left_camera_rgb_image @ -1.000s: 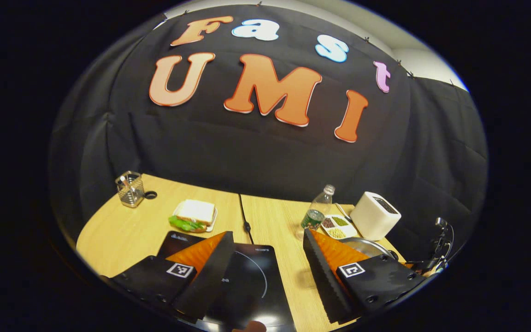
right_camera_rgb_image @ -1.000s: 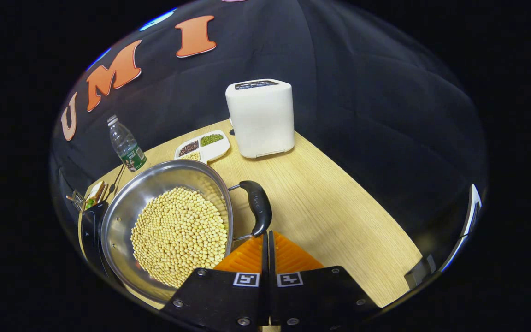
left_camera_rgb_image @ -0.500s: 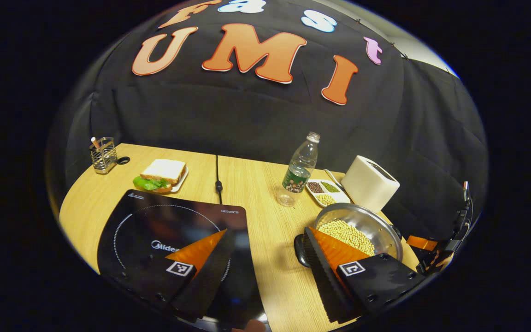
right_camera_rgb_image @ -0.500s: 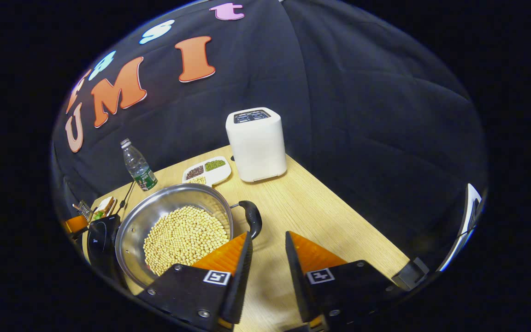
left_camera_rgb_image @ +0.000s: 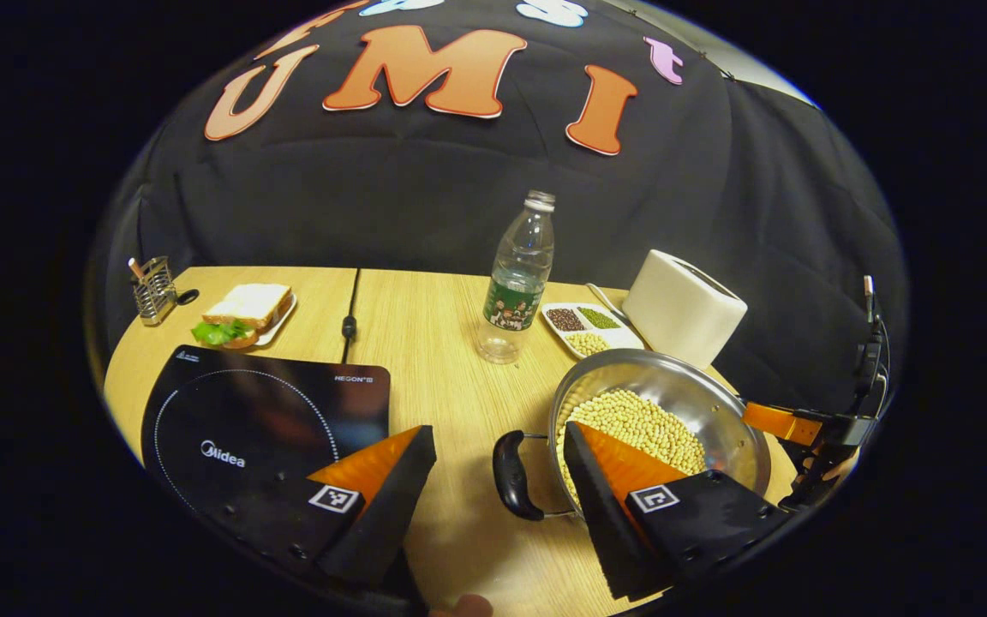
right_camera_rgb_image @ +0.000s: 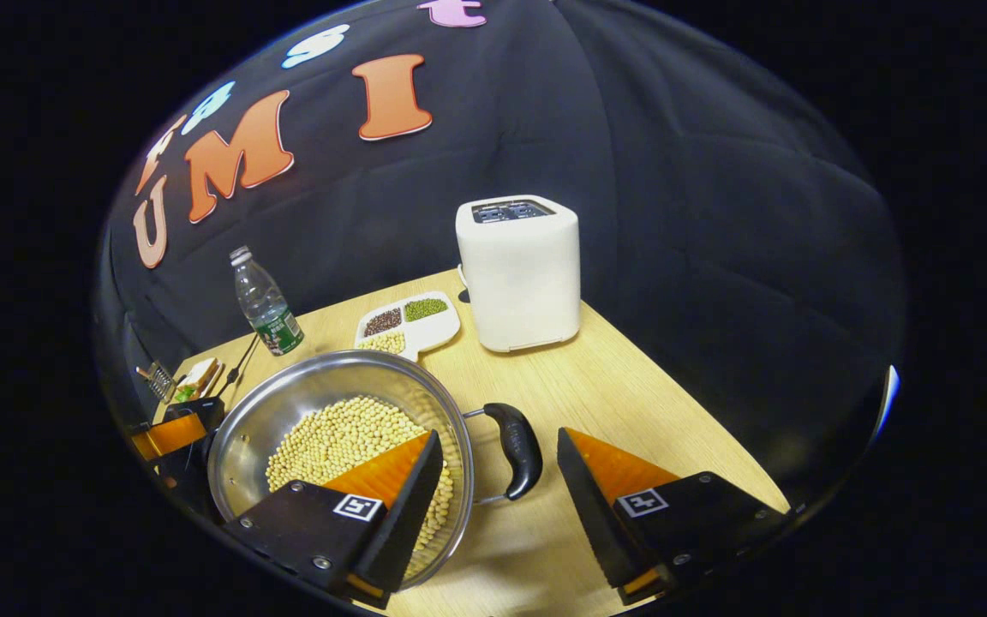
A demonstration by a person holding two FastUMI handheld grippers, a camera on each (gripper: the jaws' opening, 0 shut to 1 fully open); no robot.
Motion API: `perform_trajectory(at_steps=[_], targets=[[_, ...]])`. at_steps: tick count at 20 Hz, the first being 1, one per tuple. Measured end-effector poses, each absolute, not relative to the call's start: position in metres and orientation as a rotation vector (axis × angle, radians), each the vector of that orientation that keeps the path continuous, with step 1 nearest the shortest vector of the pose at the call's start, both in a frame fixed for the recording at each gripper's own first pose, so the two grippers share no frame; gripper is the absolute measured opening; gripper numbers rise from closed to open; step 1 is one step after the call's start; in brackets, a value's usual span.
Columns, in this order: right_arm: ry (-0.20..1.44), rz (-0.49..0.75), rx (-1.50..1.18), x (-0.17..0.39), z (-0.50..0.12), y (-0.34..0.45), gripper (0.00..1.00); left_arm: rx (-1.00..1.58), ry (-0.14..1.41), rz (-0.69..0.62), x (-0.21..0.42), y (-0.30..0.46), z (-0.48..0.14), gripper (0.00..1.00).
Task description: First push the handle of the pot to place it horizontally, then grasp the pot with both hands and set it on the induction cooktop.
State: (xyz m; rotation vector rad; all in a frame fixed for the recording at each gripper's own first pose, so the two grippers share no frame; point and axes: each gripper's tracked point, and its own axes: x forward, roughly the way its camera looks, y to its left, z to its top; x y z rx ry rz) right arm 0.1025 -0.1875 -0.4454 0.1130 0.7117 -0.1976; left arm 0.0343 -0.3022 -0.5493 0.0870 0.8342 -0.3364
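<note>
while both jaws gape, pot handles sit between.

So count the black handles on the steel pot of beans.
2. One black handle sits on the steel pot's side facing the induction cooktop; the other black handle sits on the opposite side, between the right hand-held gripper's open fingers.

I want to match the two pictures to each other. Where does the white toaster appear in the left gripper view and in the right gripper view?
Left gripper view: the white toaster is right of centre, at the back of the table, behind the pot.
Right gripper view: the white toaster is near the centre, upright, behind the pot.
Shared landmark: the divided dish of beans, just left of the toaster in both.
</note>
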Motion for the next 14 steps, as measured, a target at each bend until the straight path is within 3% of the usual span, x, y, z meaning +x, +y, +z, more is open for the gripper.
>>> perform_trajectory(at_steps=[7, 8, 9, 11, 14], targets=[[0.827, -0.15, 0.107, 0.115, -0.478, -0.183, 0.85, 0.111, 0.897, -0.332, 0.037, -0.323, -0.591, 0.99], [0.838, -0.143, 0.122, 0.116, -0.481, -0.181, 0.84, 0.111, 0.915, -0.332, 0.035, -0.325, -0.598, 0.99], [0.852, -0.136, 0.138, 0.115, -0.484, -0.179, 0.76, 0.105, 0.932, -0.333, 0.034, -0.327, -0.603, 0.99], [0.851, -0.134, 0.143, 0.116, -0.484, -0.18, 0.74, 0.097, 0.959, -0.33, 0.032, -0.328, -0.614, 0.97], [0.85, -0.128, 0.129, 0.114, -0.483, -0.181, 0.69, 0.101, 0.963, -0.311, 0.037, -0.325, -0.622, 0.79]])
